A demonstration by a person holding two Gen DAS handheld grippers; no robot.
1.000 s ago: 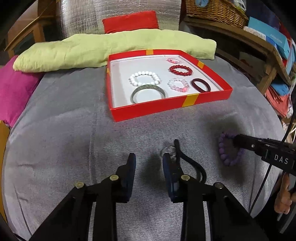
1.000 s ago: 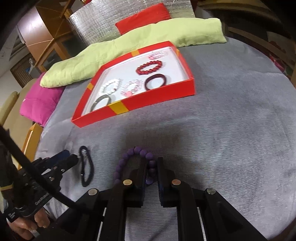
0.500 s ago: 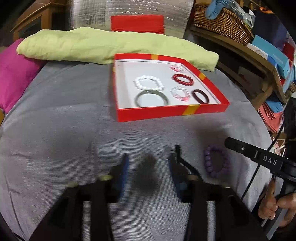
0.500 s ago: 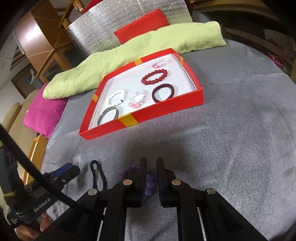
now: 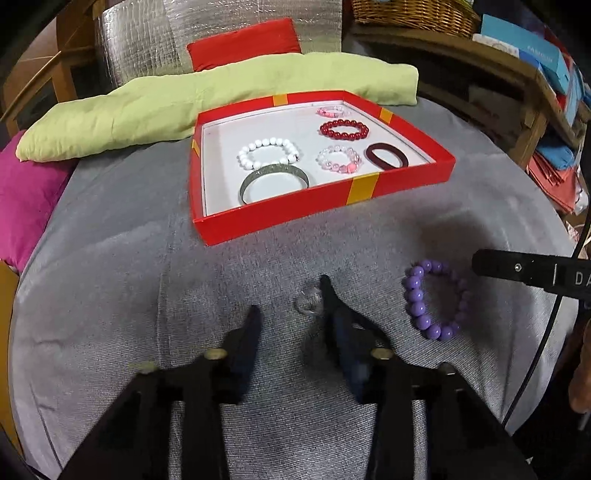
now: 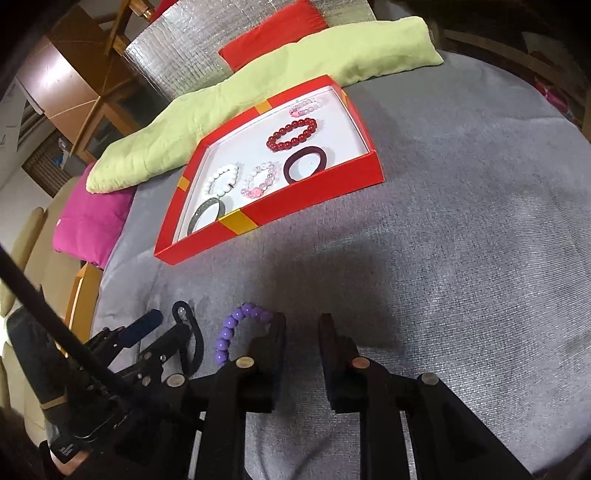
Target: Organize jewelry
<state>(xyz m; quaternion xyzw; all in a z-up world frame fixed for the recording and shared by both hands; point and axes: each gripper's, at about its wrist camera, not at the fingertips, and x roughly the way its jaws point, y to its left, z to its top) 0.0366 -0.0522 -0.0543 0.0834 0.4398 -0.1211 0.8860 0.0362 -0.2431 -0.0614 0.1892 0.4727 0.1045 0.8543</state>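
A: Which step is this? Six pieces already lie in the shallow red cardboard tray (image 5: 402, 186) with yellow bands; two remain outside it, on the near side.

B: Yes; the purple round-bead bracelet (image 5: 424, 310) lies flat on the grey cloth (image 5: 110, 288) nearer than the tray's front wall; the right gripper (image 6: 301, 325) has it just beside its left finger, not between the two; its jaws are opening and nothing is in the gap.

A: And the left gripper (image 5: 290, 314)?

B: Its jaws are closing, but the pads press on nothing; the thin black elastic loop with a clear bead (image 5: 314, 304) lies against the inner side of its right finger, nearer than the tray too.

A: So I judge both hands are lining up a pick.

B: The next move likely calls for centring each gap over a strand, closing, then carrying to the tray's bare white floor.

A: The room?

B: Beyond the tray, a pale green cushion (image 5: 184, 96), a red cushion (image 5: 243, 40) and silver quilted foil (image 5: 147, 29); a magenta pillow (image 5: 26, 184) left of the tray; a wooden shelf (image 5: 517, 77) and wicker basket (image 5: 413, 14) to its right.
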